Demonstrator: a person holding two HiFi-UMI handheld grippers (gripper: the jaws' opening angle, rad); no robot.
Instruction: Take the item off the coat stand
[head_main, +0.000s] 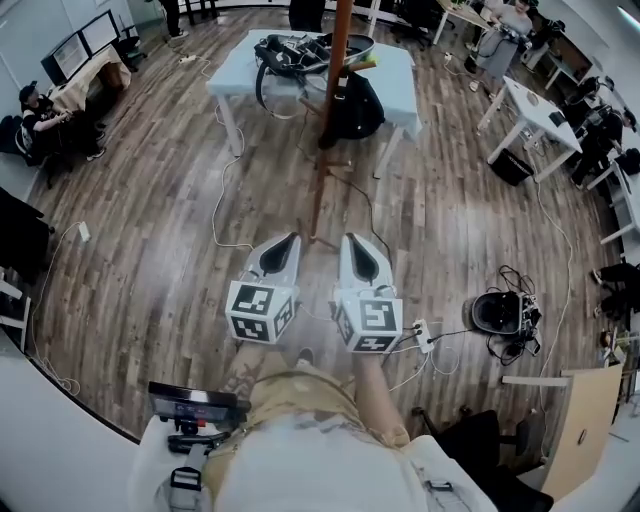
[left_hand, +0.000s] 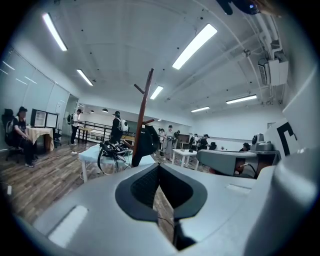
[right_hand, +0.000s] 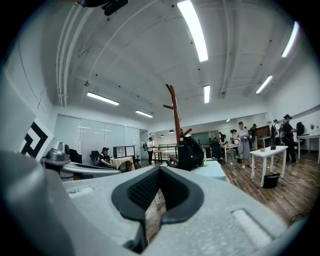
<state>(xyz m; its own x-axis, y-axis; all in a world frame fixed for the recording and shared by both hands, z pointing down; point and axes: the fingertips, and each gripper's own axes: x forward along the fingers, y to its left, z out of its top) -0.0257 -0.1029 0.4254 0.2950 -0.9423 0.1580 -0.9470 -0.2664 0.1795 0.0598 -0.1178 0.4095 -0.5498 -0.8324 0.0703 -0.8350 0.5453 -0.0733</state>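
Bag (head_main: 352, 108), black, possibly a backpack

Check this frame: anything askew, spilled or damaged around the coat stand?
Nothing looks damaged or spilled. The coat stand is upright, with the black bag hanging on it. The only untidy bits are a loose cable trailing near its base and a tangle of black straps on the table behind.

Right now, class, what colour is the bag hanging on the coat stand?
The bag is black, seen best in the right gripper view.
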